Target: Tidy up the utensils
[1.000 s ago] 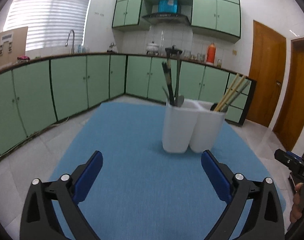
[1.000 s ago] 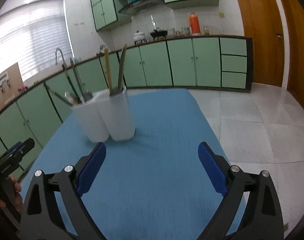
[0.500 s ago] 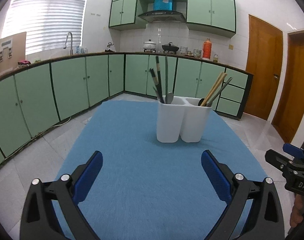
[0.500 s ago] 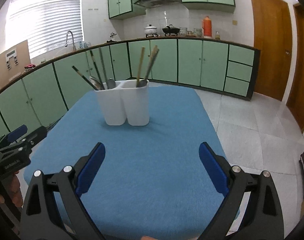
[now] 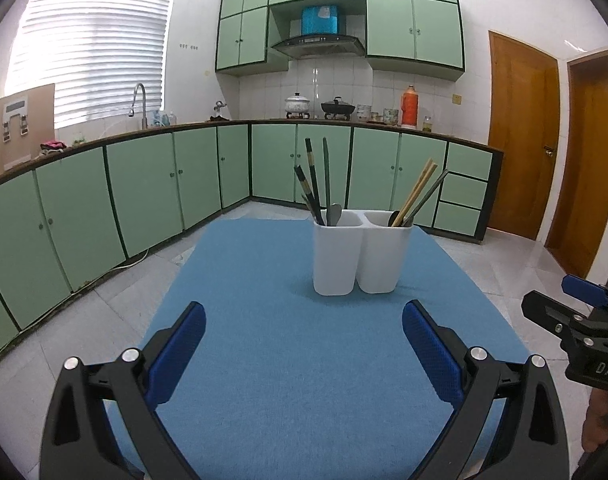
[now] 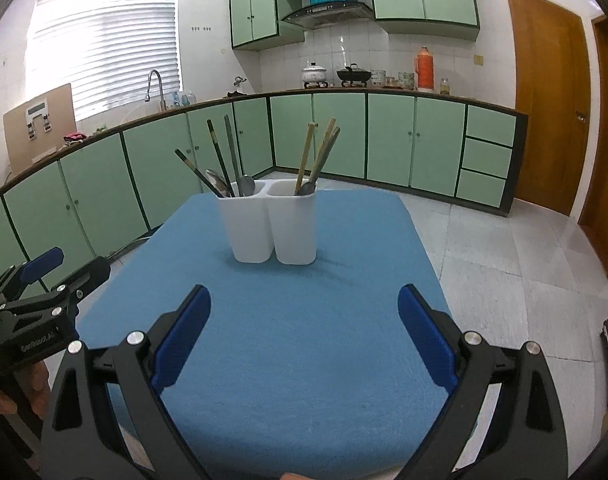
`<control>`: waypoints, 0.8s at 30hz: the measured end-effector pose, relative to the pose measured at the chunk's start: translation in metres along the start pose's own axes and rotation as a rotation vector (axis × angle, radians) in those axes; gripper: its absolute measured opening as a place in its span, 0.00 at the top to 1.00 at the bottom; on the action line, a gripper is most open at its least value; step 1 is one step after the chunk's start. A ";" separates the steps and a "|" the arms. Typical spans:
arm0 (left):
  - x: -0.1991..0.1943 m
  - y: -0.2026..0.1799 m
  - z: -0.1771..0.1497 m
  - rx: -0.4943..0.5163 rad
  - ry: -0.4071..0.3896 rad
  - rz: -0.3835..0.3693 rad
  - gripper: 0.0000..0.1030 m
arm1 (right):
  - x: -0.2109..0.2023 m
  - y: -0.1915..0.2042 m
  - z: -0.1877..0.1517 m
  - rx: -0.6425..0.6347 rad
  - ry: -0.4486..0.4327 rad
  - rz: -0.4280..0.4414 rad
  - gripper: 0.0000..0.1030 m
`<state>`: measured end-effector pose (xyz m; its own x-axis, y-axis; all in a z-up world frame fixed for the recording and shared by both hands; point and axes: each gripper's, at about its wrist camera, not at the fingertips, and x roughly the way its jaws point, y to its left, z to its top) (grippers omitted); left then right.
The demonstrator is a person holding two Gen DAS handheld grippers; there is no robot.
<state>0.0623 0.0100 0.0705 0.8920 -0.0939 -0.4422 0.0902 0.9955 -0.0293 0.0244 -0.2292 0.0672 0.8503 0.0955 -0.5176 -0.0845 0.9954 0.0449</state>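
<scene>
Both tongs are spread wide with nothing in them. The left tongs [image 5: 304, 344] hover low over the near end of the blue mat [image 5: 304, 380], blue pads [image 5: 180, 350] well apart, and the right tongs [image 6: 304, 336] do the same a bit off to the side, so each one peeks into the other's view at the edge. A bit of hand shows under each grip, too dark to say much. Straight ahead of both, well apart from the pads, the white holder [image 5: 355, 256] stands upright near the far end of the mat on the counter [image 6: 419, 248]. It's a two-cup thing, the cups touching side by side. The left cup has dark chopsticks [image 5: 312, 178] leaning out plus a spoon [image 5: 335, 214] poking just over the rim; the right cup has pale bamboo chopsticks [image 5: 417, 190] tilted right and another dark utensil next to them. Behind all that, green cabinets [image 5: 144, 184] run round the kitchen.
</scene>
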 end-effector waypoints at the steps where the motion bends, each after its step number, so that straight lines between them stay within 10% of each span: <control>1: -0.001 0.000 0.000 0.000 0.000 -0.001 0.06 | 0.000 0.000 0.000 0.000 0.001 0.000 0.11; 24: -0.006 -0.003 0.003 0.002 -0.009 -0.004 0.06 | -0.002 -0.002 0.002 -0.003 -0.011 0.008 0.11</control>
<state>0.0580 0.0071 0.0758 0.8956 -0.0981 -0.4339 0.0950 0.9951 -0.0290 0.0240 -0.2314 0.0694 0.8551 0.1036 -0.5080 -0.0931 0.9946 0.0462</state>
